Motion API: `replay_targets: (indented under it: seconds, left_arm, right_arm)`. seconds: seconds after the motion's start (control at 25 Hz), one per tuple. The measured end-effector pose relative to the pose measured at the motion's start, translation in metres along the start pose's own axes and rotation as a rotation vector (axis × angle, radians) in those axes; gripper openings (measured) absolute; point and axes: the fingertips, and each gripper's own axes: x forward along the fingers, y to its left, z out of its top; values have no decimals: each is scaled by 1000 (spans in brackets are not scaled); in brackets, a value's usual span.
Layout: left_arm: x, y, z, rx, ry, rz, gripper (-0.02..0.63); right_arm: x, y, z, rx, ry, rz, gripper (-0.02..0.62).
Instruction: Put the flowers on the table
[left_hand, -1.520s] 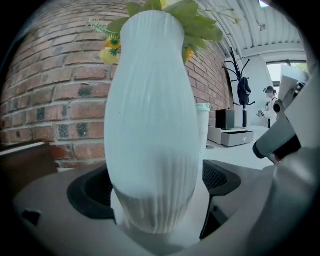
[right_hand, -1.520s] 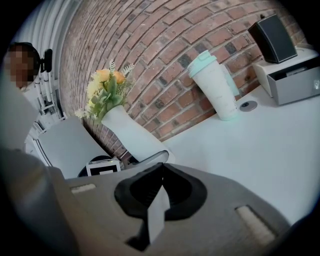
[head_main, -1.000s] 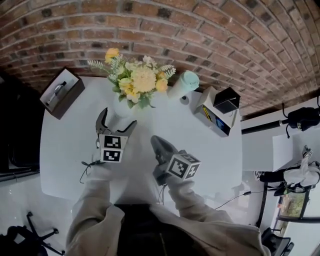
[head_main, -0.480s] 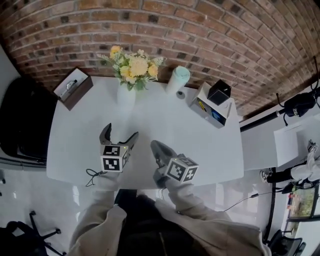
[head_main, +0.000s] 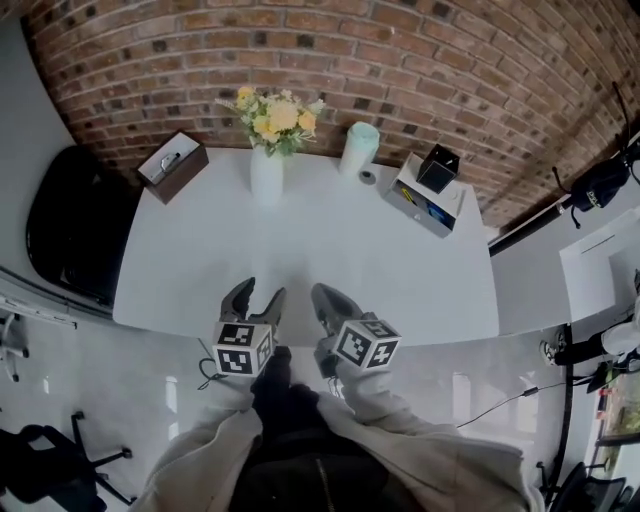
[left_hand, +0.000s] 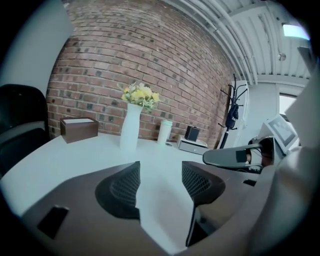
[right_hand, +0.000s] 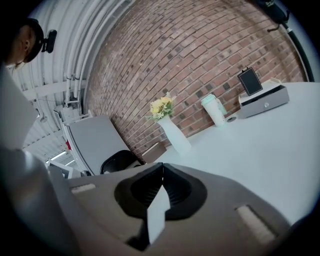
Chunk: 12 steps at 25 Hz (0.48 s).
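Brick wall (head_main: 400, 60) backs your white table (head_main: 300, 250); at its far edge the flowers (head_main: 275, 118) stand upright in a white vase (head_main: 266, 175); over the near edge your left gripper (head_main: 260, 290) has just been closing, its jaws partly apart around nothing; your right gripper (head_main: 322, 295) is closed and empty.

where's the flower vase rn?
Head view: the flower vase stands at the far edge of the table by the brick wall, left of centre, between the brown box on its left and the pale green cup on its right.
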Motion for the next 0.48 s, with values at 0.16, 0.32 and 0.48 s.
replay_targets:
  seconds: [0.16,0.32,0.48]
  left_arm:
    - [-33,-25,-12,16,-3,-14,194]
    - [-62,-55,-20,10,-13,-50,80]
    - [-82,-87,-38,18,-1,-92,10]
  right_arm:
    - [-30,14,-14,-3,-26,10,0]
    - [-57,25,-29,-18,-32,10,0]
    - [-81,30,-44,-25,-35,1,0]
